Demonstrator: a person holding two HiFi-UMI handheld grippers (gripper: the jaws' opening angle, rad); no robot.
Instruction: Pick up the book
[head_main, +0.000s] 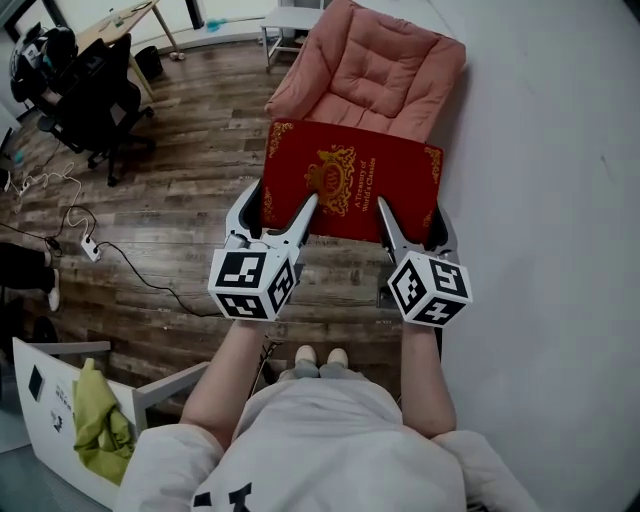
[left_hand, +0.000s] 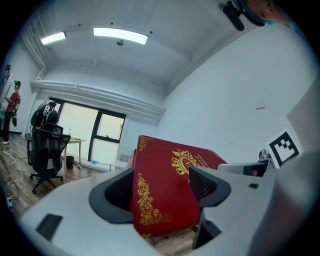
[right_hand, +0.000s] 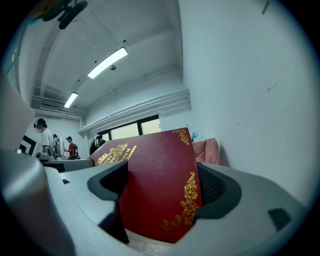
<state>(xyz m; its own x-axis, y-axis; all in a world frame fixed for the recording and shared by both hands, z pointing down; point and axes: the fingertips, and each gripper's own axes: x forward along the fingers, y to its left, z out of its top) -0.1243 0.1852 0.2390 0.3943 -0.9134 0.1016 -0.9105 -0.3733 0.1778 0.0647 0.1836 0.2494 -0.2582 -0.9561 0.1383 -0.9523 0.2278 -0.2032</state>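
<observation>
A dark red hardback book (head_main: 350, 185) with gold ornament is held flat in the air in front of me, just before a pink cushioned seat (head_main: 370, 70). My left gripper (head_main: 280, 205) is shut on the book's near left corner, and my right gripper (head_main: 412, 215) is shut on its near right corner. In the left gripper view the book (left_hand: 165, 195) fills the gap between the jaws of the left gripper (left_hand: 160, 197). The right gripper view shows the same: the book (right_hand: 155, 190) is clamped between the jaws of the right gripper (right_hand: 160, 195).
A white wall (head_main: 560, 200) runs along the right. A black office chair (head_main: 95, 110) and a desk (head_main: 120, 20) stand at the far left on the wood floor, with cables (head_main: 80, 235) nearby. A white stand with green cloth (head_main: 95, 420) is at bottom left. People (right_hand: 45, 140) stand far off.
</observation>
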